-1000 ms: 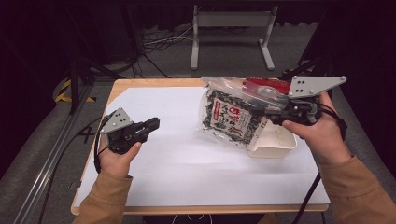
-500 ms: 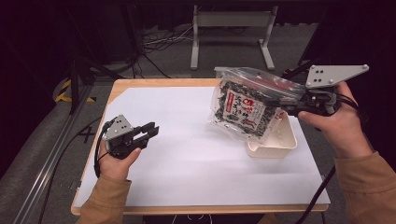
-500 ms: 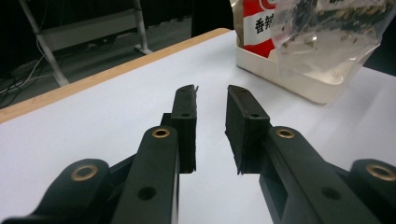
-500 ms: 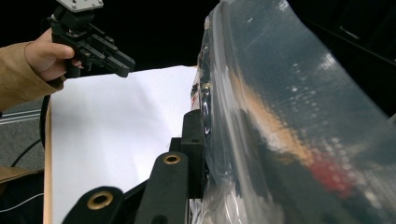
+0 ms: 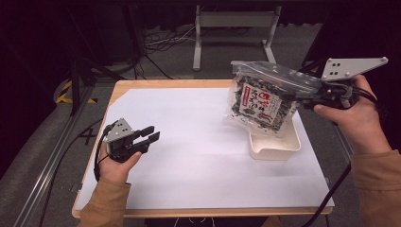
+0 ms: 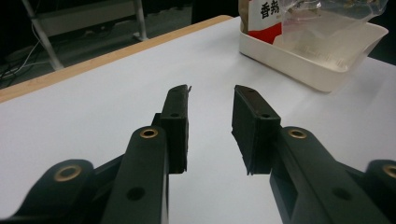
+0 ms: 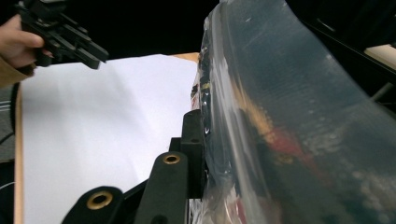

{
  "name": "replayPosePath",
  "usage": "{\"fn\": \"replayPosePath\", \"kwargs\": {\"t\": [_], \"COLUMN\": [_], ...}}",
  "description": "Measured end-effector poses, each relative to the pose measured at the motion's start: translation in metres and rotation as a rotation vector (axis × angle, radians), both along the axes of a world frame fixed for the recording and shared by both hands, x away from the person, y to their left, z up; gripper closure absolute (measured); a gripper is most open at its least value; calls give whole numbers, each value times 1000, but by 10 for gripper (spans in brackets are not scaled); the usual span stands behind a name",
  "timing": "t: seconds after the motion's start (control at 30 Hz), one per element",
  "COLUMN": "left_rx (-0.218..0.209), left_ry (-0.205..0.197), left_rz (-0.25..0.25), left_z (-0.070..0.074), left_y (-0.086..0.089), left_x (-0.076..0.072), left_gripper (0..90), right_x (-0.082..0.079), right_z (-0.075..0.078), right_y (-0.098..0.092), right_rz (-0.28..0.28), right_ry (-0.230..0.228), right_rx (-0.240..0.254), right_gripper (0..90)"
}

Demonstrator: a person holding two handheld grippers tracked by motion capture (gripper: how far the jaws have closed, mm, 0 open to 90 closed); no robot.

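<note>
Clear bag pinched by the right tool, hanging tilted over the white tray.

Held by its top edge in the right tool, pads pressed on the plastic; long axis sloping down from that grip toward the tray, lower corner just above the tray's near-left rim, whether touching cannot be told. Left tool well apart from the tray, low over the counter, jaws spread with nothing between them, just opened wider, pointing toward the tray. Right hand plainly nearer; probably a lowering of the bag into the tray next.
</note>
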State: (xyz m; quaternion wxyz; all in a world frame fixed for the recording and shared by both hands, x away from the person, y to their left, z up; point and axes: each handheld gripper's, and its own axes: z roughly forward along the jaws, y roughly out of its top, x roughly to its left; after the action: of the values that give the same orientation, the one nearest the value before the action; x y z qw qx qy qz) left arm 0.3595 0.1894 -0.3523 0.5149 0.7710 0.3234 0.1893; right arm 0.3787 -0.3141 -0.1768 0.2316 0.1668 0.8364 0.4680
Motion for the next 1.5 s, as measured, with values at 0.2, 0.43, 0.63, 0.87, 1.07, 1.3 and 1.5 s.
{"fn": "replayPosePath", "kwargs": {"t": [0.2,0.43,0.63,0.87,1.07,1.3,1.5], "left_rx": [-22,-15,-15,-26,-18,-17,-21], "left_ry": [3,-1,9,20,20,26,30], "left_rz": [3,12,7,-6,-7,-5,-4], "left_z": [-5,-9,-12,-14,-15,-15,-15], "left_y": [3,6,7,7,7,9,9], "left_x": [5,7,9,11,12,12,12], "left_gripper": [537,498,452,430,417,397,395], "right_x": [6,10,16,20,23,26,25], "right_z": [-1,-4,-9,-17,-25,-35,-41], "right_y": [-13,-23,-34,-42,-44,-42,-41], "right_rz": [-50,-121,-170,-210,-236,-267,-286], "right_ry": [5,33,71,87,109,108,105], "right_rx": [3,22,62,57,50,8,-10], "right_gripper": [764,763,763,763,762,762,762]}}
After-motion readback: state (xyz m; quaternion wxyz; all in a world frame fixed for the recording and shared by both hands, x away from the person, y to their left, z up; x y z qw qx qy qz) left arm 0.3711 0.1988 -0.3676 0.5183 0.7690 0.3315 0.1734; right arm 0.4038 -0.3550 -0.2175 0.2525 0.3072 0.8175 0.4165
